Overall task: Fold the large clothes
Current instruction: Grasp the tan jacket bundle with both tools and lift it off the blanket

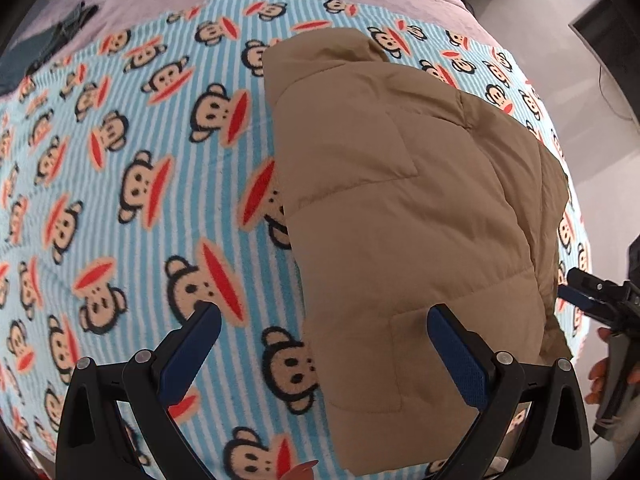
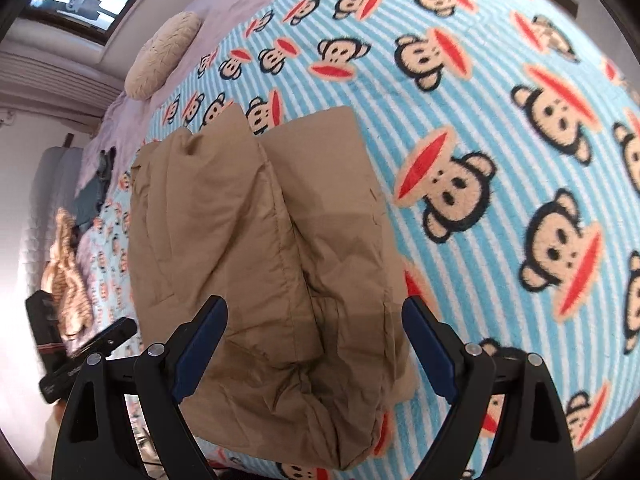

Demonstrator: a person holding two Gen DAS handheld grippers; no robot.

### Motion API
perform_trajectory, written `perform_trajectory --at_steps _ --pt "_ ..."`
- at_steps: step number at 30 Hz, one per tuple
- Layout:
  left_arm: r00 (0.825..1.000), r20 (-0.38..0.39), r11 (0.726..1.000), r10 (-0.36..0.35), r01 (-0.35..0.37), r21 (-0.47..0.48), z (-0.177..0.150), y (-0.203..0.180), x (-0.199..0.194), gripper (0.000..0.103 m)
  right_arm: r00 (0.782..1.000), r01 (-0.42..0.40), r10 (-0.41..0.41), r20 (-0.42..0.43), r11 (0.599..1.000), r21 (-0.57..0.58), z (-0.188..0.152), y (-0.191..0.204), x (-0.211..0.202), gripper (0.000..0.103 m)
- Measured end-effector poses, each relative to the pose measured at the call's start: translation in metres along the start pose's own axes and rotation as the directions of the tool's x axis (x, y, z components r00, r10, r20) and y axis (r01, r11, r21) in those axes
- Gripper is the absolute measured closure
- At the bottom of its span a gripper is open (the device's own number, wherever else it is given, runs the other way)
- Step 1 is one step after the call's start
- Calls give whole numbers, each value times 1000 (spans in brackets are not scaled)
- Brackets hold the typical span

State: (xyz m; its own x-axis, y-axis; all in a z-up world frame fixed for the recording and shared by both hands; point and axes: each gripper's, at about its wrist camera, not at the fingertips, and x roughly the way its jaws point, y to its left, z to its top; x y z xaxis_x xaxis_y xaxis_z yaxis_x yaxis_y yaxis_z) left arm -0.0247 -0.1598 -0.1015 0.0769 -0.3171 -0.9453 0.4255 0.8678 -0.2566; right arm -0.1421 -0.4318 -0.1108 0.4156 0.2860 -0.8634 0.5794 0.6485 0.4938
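Jacket (image 1: 400, 200), tan and puffy with quilted seams, lies already doubled lengthwise on the monkey-print blanket (image 1: 120, 160) spread over the bed, filling the centre-right of the left wrist view and the centre-left of the right wrist view. We judge it light but bulky: the padding will spring back, the smooth shell looks slippery, and stacked layers may slide apart when lifted. Our left gripper (image 1: 324, 344) hangs over its near hem with jaws wide apart and nothing between the pads; our right gripper (image 2: 316, 336) hangs over the crumpled near end, jaws likewise spread and empty. We would pinch through all layers at the two near corners, biting deep on a stitched seam rather than loose shell.
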Motion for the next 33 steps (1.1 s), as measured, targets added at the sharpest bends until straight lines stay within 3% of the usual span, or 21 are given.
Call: perform_trajectory --at_steps 7,13,15,17,19,23,28,31,33 --pt "988 -29 986 -150 147 -75 8 13 18 0 996 -50 50 -71 999 2 13 -21 17 12" --pt "951 -44 943 -306 296 -153 16 22 40 0 990 -76 71 -121 996 -39 33 -27 35 12" --pt "934 -54 923 -354 340 -180 19 25 49 0 989 -42 34 -142 997 -58 41 -30 47 0" --pt "921 -55 909 -385 368 -197 21 27 55 0 985 -71 62 -163 996 -50 50 -29 57 0" --pt "913 -52 900 -405 388 -198 24 28 57 0 970 -161 155 -186 987 -19 58 -28 64 0" --pt "877 -37 862 -480 463 -205 31 31 60 0 950 -252 242 -197 967 -28 66 -22 69 0" --pt "860 -39 846 -509 491 -208 37 39 70 0 945 -248 230 -231 967 -51 70 -29 77 0" --pt "857 -74 849 -511 489 -201 42 36 85 0 932 -257 237 -273 966 -39 71 -33 95 0" --pt "845 -91 840 -527 501 -210 46 32 97 0 922 -271 254 -294 962 -20 74 -33 109 0"
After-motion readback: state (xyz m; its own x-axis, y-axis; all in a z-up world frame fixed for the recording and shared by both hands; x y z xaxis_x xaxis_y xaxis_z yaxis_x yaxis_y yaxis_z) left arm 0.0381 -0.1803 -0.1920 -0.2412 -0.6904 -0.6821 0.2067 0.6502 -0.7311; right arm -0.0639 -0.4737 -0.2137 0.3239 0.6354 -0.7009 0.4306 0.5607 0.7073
